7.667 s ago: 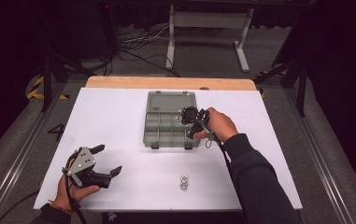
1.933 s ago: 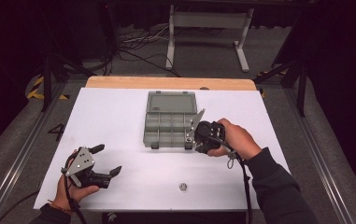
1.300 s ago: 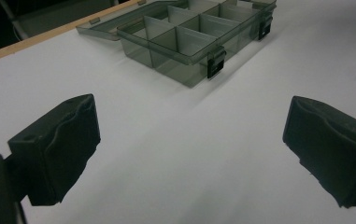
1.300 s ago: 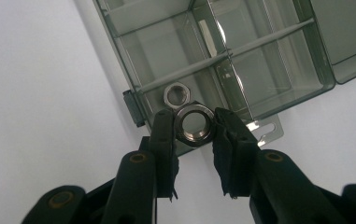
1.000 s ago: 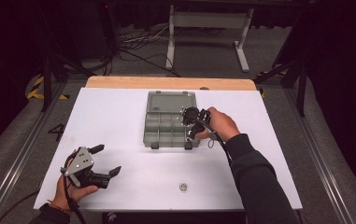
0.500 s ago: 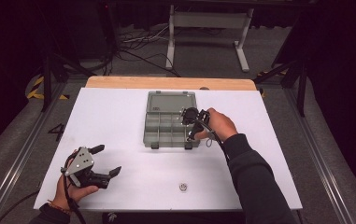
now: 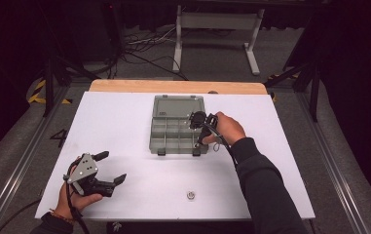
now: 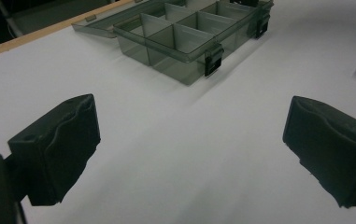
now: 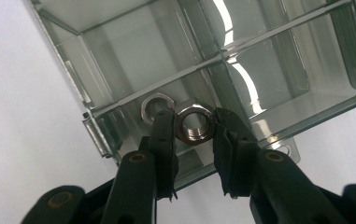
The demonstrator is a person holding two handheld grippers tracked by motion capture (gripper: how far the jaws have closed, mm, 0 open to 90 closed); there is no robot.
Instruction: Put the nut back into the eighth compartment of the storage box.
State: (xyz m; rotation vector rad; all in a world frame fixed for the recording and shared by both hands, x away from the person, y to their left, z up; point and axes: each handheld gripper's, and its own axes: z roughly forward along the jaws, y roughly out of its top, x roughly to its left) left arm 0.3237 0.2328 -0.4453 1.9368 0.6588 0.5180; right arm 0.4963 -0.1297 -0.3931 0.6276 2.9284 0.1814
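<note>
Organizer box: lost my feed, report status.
Right gripper shut on nut, over corner compartment of organizer box. A second nut in there. Left gripper open, idle. Third nut on table.

Right tool [image 9: 193,126] clamped, forearm outstretched; left tool [image 8: 189,154] jaws wide apart.

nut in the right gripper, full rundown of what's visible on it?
The nut is a silvery, shiny hex nut that looks like metal, with thread visible inside its bore. The right gripper has its black jaws pressed on opposite sides of it, bore facing the camera. It hangs over a corner compartment of the clear grey organiser box, beside a second nut lying in that compartment. Whether the two touch is unclear.
</note>
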